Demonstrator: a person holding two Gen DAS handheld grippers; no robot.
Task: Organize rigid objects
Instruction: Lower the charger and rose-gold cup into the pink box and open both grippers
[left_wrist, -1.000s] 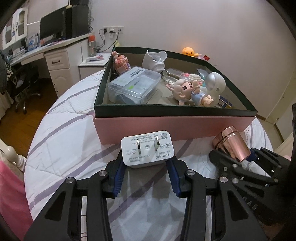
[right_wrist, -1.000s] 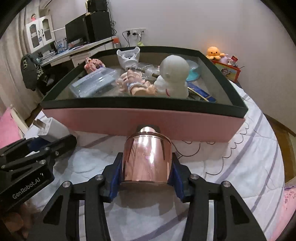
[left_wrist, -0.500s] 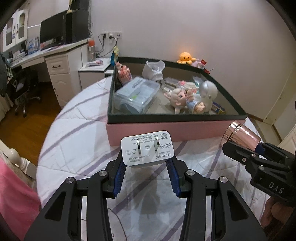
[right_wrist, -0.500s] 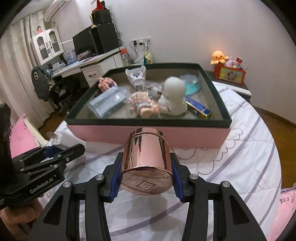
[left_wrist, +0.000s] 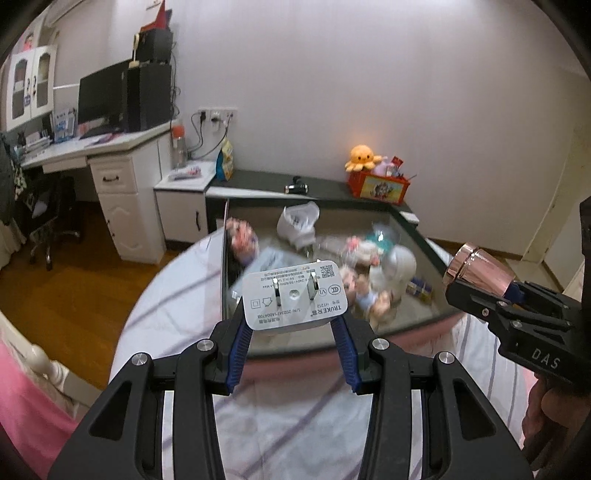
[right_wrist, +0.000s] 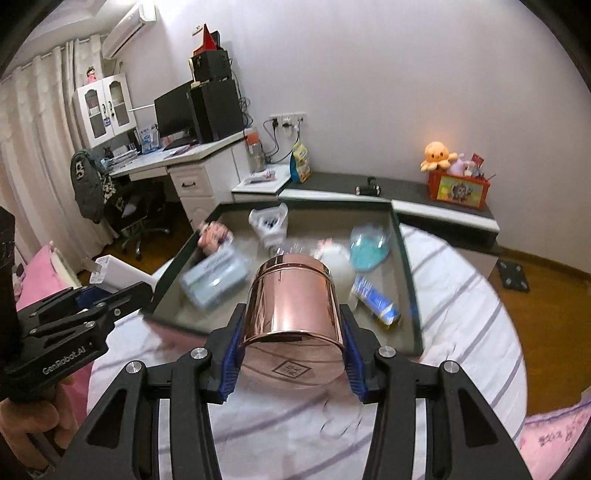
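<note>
My left gripper (left_wrist: 293, 332) is shut on a white plug charger (left_wrist: 294, 293), prongs facing the camera, held high above the near-left part of the pink box (left_wrist: 424, 240). My right gripper (right_wrist: 291, 350) is shut on a rose-gold tin (right_wrist: 291, 321), held above the box's near edge (right_wrist: 413, 295). The tin also shows at the right of the left wrist view (left_wrist: 478, 267), and the charger at the left of the right wrist view (right_wrist: 110, 273). The box holds a doll, a white figure, a clear case and a blue tube, blurred.
The box lies on a bed with a white, purple-striped cover (right_wrist: 461, 332). Behind it stand a dark bench with an orange plush (left_wrist: 364, 157) and a red bin, a white desk (left_wrist: 122, 177) with a monitor, and an office chair. Wooden floor lies on both sides.
Both grippers have risen well above the bed with their objects and now look down into the box from higher up. Grips are unchanged.
</note>
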